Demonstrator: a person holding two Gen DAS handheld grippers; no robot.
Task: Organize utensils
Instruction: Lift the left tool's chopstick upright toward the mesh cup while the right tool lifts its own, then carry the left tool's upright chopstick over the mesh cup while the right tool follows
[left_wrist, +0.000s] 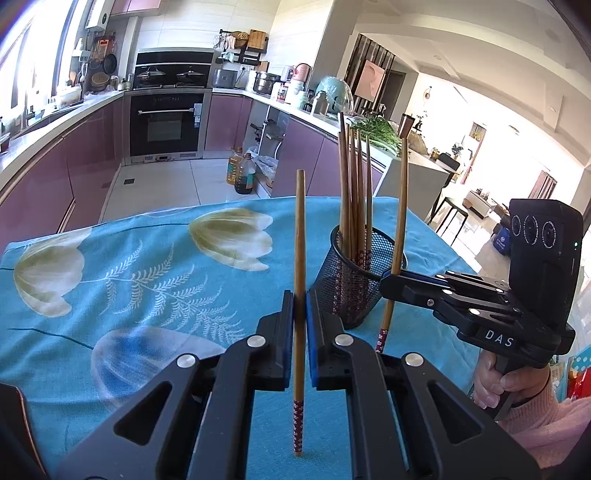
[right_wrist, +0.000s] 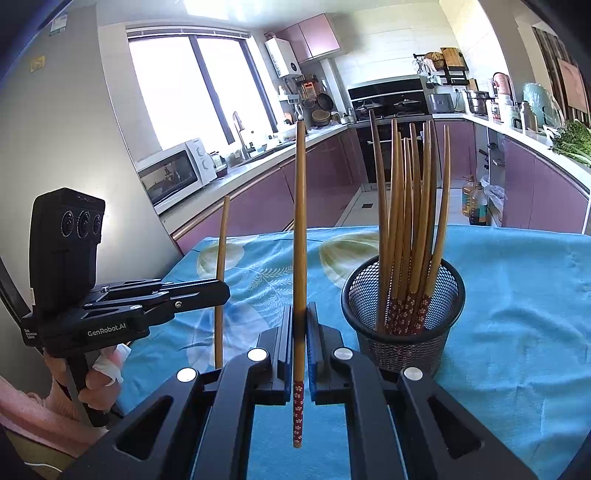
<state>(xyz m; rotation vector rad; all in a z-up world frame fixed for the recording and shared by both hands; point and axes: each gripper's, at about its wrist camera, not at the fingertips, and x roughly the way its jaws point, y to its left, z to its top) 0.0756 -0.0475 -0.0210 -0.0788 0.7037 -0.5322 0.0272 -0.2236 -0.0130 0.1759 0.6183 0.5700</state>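
Both grippers are held level over the blue tablecloth (left_wrist: 147, 295), each closed on one upright chopstick. The left gripper (left_wrist: 300, 306) clamps its chopstick (left_wrist: 300, 236) just left of the mesh holder (left_wrist: 354, 280). The right gripper (right_wrist: 300, 321) pinches another chopstick (right_wrist: 300, 221), its patterned end probably clear of the cloth, with the holder's bundled chopsticks (right_wrist: 410, 206) near on its right.

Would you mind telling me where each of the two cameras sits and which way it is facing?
Left wrist: on the left claw, looking across the blue cloth toward the oven; it grips one upright chopstick. The right claw, its chopstick and a hand show.
Right wrist: on the right claw, facing the window and counter; the left claw and hand show.
Shared: both see the mesh holder of chopsticks, and each other's claw.
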